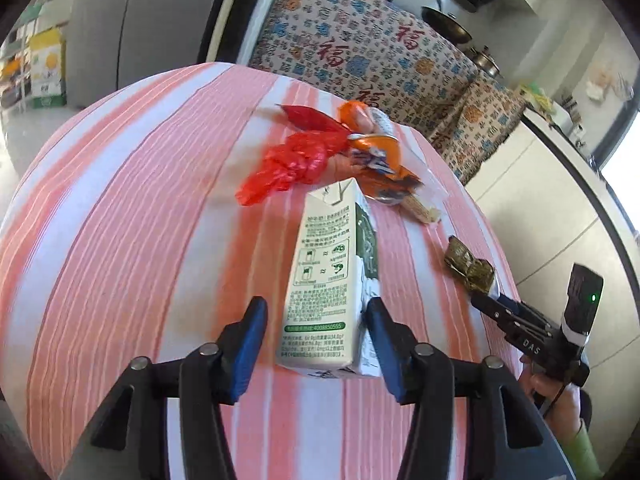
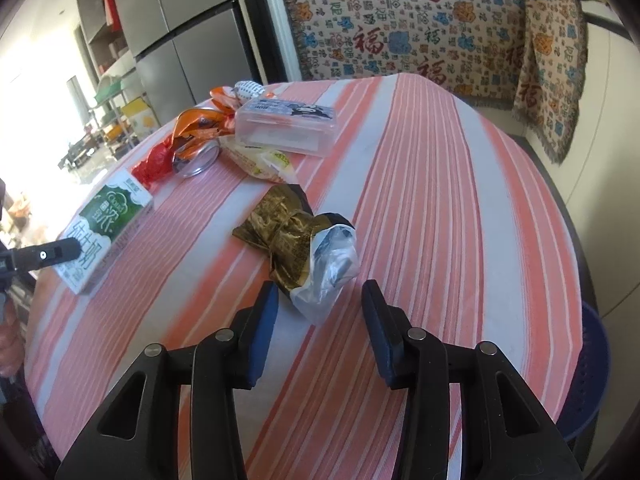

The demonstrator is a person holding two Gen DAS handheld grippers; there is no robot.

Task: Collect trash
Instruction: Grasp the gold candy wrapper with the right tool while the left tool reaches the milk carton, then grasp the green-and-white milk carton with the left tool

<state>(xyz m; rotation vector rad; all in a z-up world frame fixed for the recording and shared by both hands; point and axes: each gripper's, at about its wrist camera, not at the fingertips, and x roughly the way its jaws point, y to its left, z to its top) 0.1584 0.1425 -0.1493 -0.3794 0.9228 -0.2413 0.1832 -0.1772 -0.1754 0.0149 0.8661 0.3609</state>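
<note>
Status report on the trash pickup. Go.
Left tool open astride the lying milk carton, not clamped. Right tool open at the gold wrapper. More wrappers beyond; nothing blocking.

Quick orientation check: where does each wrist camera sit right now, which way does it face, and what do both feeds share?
Left wrist: on the left gripper, angled down at the milk carton between its open jaws; right gripper and a hand show at right.
Right wrist: on the right gripper, angled down at the gold wrapper.
Shared: carton, wrapper, striped tablecloth.
</note>
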